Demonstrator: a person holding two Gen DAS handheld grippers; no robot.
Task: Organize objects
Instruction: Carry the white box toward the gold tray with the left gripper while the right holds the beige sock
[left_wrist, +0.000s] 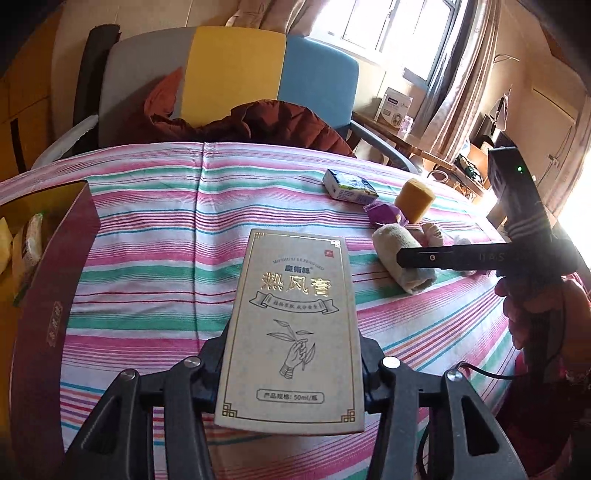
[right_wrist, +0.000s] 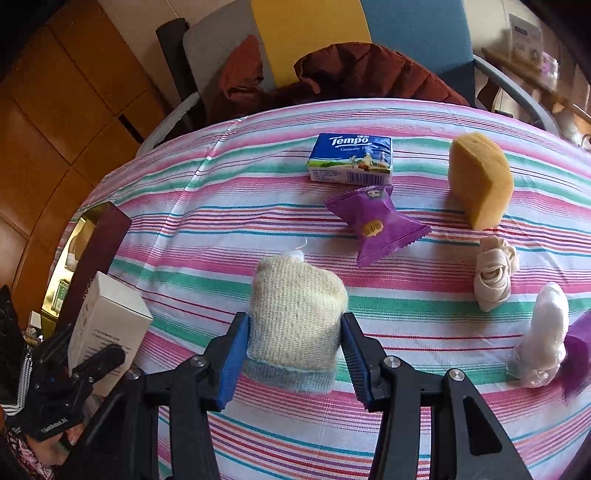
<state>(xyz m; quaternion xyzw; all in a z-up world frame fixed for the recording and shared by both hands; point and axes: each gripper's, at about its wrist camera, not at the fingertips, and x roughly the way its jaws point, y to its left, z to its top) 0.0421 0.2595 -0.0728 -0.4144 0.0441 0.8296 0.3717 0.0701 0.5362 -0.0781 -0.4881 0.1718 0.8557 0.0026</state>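
Mid-sort on a striped tablecloth (right_wrist: 229, 177), both tools already loaded. Left gripper (left_wrist: 291, 365) pinching the lower end of a tall beige carton (left_wrist: 295, 325) with gold lettering, jaws pressed to its 2 long sides, carton lifted clear of the cloth and pointing toward the table's middle. Right gripper (right_wrist: 295, 354) clamped on a rolled cream knit cloth (right_wrist: 295, 314) with a pale blue hem, blue pads squeezing it from either side.

Dark maroon open box (left_wrist: 70, 251) at the table's left edge, small items already inside — judged to be the collecting bin. Step in hand, most likely: carrying the carton toward that box. Next move calls for swinging left over the open top, lowering, then releasing without knocking the box wall; the knit roll probably follows.

Count of loose pieces on the cloth, from the right wrist view:
- 1 blue tissue pack (right_wrist: 351, 158)
- 1 purple snack wrapper (right_wrist: 376, 225), plus a 2nd purple scrap at the right edge, only partly seen
- 1 yellow sponge wedge (right_wrist: 480, 181)
- 1 bundled beige strap (right_wrist: 495, 273)
- 1 crumpled clear-white plastic piece (right_wrist: 543, 336)
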